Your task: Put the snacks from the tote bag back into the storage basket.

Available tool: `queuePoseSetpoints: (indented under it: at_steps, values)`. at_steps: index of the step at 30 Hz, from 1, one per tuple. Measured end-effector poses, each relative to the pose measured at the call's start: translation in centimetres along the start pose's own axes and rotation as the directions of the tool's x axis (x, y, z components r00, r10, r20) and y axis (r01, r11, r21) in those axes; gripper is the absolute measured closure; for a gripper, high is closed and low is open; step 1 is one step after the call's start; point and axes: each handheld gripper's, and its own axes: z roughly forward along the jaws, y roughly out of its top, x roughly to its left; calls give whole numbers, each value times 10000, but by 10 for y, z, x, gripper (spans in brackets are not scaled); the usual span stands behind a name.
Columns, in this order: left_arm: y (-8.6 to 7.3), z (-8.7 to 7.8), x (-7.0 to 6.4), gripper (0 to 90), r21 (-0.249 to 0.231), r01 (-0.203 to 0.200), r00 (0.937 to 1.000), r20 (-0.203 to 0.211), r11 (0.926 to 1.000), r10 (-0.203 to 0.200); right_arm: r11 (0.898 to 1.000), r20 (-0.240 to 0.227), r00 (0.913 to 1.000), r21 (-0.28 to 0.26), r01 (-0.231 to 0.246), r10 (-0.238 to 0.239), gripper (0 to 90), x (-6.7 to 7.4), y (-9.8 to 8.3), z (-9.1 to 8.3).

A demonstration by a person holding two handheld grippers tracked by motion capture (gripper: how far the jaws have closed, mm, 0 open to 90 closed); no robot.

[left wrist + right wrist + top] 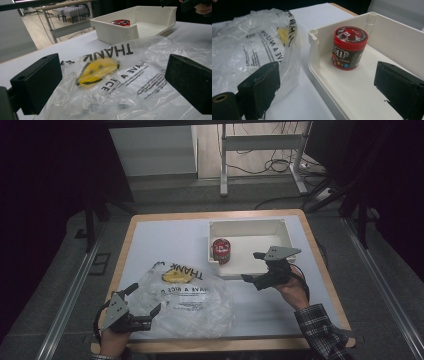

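Note:
A clear plastic bag (pixel 187 297) printed with a yellow smiley and "THANK" lies crumpled on the table's near left part. It spreads out in the left gripper view as the bag (pixel 125 82) and sits at the left in the right gripper view as the bag (pixel 249 45). A red-lidded candy jar (pixel 221 250) stands upright in the left corner of a white tray (pixel 280 227); the jar (pixel 349 47) is close ahead in the right gripper view. My left gripper (pixel 145 301) is open at the bag's near left edge. My right gripper (pixel 252 267) is open over the tray's near rim.
The white tray (pixel 317 62) has low walls and takes up the table's far right. The tray (pixel 112 32) stands beyond the bag in the left gripper view. A desk frame (pixel 260 150) and cables lie on the floor past the table's far edge.

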Motion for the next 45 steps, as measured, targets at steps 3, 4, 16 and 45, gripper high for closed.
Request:
queuePoseSetpoints:
  at_steps: [3,4,16,45]
  values:
    - [0,0,0,10,-4,-2,10000,-2,10000,2,10000,-19,10000,-35,-54,54,69,1,-2,-3]
    - [0,0,0,9,-5,2,10000,-3,10000,-2,10000,-33,10000,-64,-60,60,69,1,-2,-4]
    - [0,-1,1,7,-140,194,9998,105,9997,-193,9990,-2,9995,-323,-301,301,64,3,-12,-16]
    - [0,0,1,7,-53,187,9997,175,9998,-186,9984,534,9977,-396,-404,425,63,12,-29,-47]
